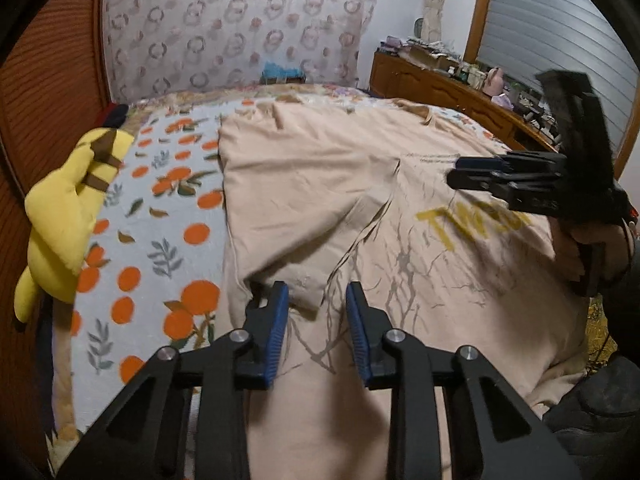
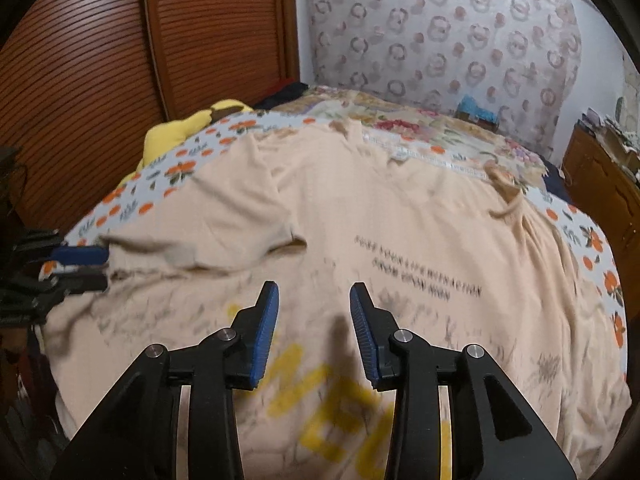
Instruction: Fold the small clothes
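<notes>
**Peach T-shirt Spread on Bed, Both Grippers Empty Above It**

While the peach T-shirt lies spread face-up across the orange-print blanket, one sleeve is folded inward over its body; yellow lettering and a dark text line mark its front. Left gripper hovers over the shirt near that folded sleeve, fingers narrowly parted, nothing between them; right gripper hangs above the yellow lettering, fingers likewise narrowly apart and empty. Yellow plush toy rests beside the blanket, clear of the shirt.
</notes>
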`<action>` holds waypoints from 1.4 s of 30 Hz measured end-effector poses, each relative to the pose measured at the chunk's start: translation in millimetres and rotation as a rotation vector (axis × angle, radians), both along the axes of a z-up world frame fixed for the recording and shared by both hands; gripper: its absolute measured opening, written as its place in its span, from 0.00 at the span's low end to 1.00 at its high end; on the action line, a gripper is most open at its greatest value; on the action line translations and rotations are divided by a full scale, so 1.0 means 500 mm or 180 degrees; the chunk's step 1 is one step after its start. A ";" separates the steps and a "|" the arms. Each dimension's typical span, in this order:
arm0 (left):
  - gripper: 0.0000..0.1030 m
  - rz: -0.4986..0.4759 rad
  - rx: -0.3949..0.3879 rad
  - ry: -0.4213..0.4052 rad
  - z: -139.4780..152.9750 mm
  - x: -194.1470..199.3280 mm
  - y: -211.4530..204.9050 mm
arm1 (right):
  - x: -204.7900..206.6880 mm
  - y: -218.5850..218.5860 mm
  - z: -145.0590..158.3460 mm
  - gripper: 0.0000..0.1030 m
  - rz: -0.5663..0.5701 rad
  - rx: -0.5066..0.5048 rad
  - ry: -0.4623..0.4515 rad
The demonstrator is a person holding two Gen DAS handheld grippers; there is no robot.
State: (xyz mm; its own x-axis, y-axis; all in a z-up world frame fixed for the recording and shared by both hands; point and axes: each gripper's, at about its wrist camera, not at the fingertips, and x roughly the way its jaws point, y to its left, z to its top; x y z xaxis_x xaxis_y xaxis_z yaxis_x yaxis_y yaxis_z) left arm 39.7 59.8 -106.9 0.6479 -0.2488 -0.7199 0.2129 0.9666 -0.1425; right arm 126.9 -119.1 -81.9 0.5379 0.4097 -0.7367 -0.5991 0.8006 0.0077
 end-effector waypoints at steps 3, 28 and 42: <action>0.28 0.0050 0.0069 0.0029 -0.011 0.008 -0.005 | -0.003 -0.010 -0.017 0.36 0.0008 -0.0062 0.0054; 0.37 -0.0087 0.0159 -0.0073 0.065 -0.035 -0.062 | 0.006 -0.022 -0.033 0.36 -0.0053 -0.0100 0.0198; 0.43 0.0193 0.0222 -0.0187 0.079 -0.006 -0.035 | 0.007 -0.029 -0.030 0.36 -0.0079 -0.0029 0.0195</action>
State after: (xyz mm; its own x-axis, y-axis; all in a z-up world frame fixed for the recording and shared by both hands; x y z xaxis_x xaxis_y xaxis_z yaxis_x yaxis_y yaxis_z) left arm 36.7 42.3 -67.6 0.7019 -0.1583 -0.6944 0.1596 0.9852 -0.0633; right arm 130.4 -133.8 -96.8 0.5018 0.3899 -0.7721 -0.5776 0.8155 0.0364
